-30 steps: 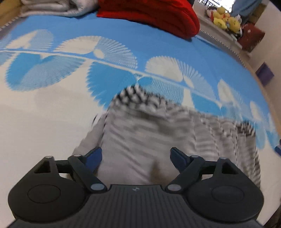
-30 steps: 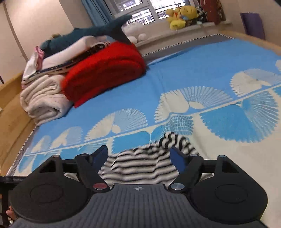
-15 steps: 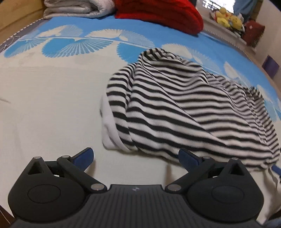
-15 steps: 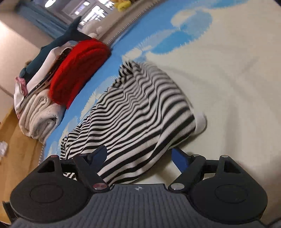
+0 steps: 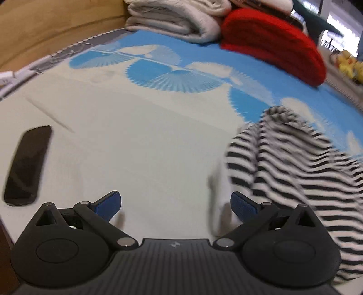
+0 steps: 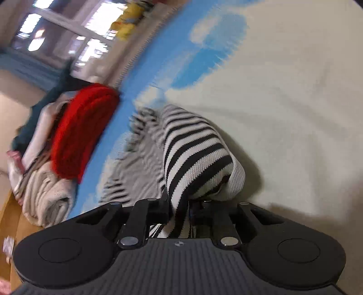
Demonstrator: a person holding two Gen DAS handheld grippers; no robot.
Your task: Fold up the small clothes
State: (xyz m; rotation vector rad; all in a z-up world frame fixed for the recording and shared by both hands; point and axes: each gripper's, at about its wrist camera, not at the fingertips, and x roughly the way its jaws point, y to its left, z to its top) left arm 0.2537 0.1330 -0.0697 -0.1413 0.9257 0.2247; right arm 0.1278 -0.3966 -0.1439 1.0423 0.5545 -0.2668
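Observation:
A black-and-white striped garment (image 5: 301, 172) lies crumpled on the bed at the right of the left wrist view. My left gripper (image 5: 175, 205) is open and empty over bare sheet, its right fingertip (image 5: 242, 205) close to the garment's white edge. In the right wrist view my right gripper (image 6: 181, 212) is shut on a striped sleeve (image 6: 197, 158) of the garment, which bulges up between the jaws; the rest of the garment (image 6: 136, 168) trails blurred behind.
A dark phone (image 5: 27, 163) lies on the sheet at left. A red knit (image 5: 274, 43) and folded pale blankets (image 5: 177, 18) are stacked at the bed's far end, also in the right wrist view (image 6: 79, 131). A wooden bed frame (image 5: 45, 27) borders the left.
My right gripper has closed on the striped sleeve. My left gripper has swung left, so the garment now sits at its right and the phone has come into view.

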